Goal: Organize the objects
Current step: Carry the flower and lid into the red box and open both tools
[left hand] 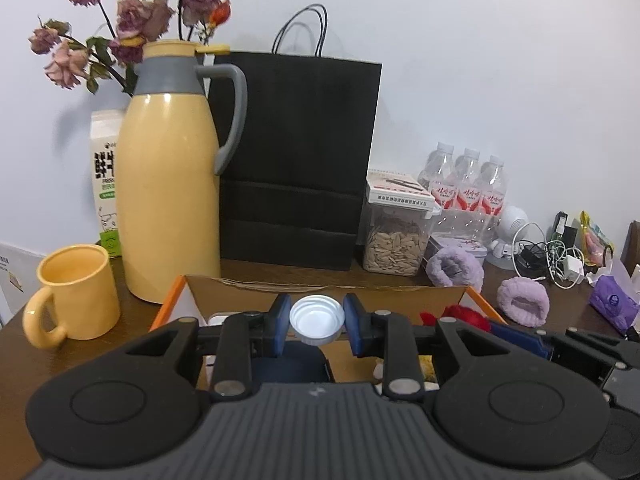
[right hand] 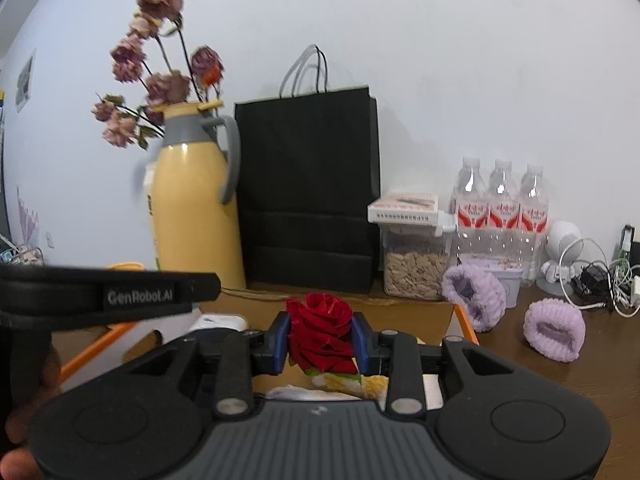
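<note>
My left gripper [left hand: 317, 322] is shut on a white plastic cap [left hand: 316, 319], its hollow side facing the camera, held above an open cardboard box [left hand: 320, 285] with orange edges. My right gripper [right hand: 321, 338] is shut on a red fabric rose [right hand: 322, 334], also above that cardboard box [right hand: 400, 308]. In the left wrist view the red rose [left hand: 466, 314] and the right gripper's black frame show at the right. The box holds a white item, a dark item and something yellow, mostly hidden behind the grippers.
Behind the box stand a yellow thermos jug [left hand: 168, 176], a yellow mug [left hand: 76, 292], a milk carton [left hand: 106, 176], dried flowers [left hand: 132, 20], a black paper bag [left hand: 296, 160], a seed container [left hand: 396, 232] and water bottles [left hand: 466, 188]. Two purple wristbands [left hand: 520, 300], cables [left hand: 548, 256] and a purple pouch [left hand: 612, 304] lie right.
</note>
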`<act>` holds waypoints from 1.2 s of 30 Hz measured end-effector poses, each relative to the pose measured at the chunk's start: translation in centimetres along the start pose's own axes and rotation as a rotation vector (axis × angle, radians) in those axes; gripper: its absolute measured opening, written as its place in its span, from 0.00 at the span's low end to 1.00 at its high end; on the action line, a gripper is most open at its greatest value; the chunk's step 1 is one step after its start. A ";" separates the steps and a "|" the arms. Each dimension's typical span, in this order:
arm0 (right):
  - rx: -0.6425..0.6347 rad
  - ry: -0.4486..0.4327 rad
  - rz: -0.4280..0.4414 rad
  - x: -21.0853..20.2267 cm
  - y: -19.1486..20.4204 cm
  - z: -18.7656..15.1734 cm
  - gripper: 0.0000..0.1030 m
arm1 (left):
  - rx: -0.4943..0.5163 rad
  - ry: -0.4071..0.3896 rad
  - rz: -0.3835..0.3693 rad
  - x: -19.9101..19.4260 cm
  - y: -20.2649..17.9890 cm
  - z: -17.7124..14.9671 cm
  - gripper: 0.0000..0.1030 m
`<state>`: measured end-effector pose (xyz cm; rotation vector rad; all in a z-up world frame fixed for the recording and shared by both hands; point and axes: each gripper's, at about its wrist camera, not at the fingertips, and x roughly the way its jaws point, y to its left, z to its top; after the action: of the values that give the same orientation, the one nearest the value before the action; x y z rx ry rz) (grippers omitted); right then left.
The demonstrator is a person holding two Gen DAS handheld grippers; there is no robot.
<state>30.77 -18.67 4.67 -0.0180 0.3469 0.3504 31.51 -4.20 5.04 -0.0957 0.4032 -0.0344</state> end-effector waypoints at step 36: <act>-0.016 0.019 -0.085 -0.1 -1.8 -1.4 1.00 | 0.025 -0.057 0.057 0.0 0.7 -1.5 1.00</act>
<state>30.79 -20.47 3.32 -0.0522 0.3612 0.2687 30.90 -3.59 3.57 -0.0605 0.3487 0.0195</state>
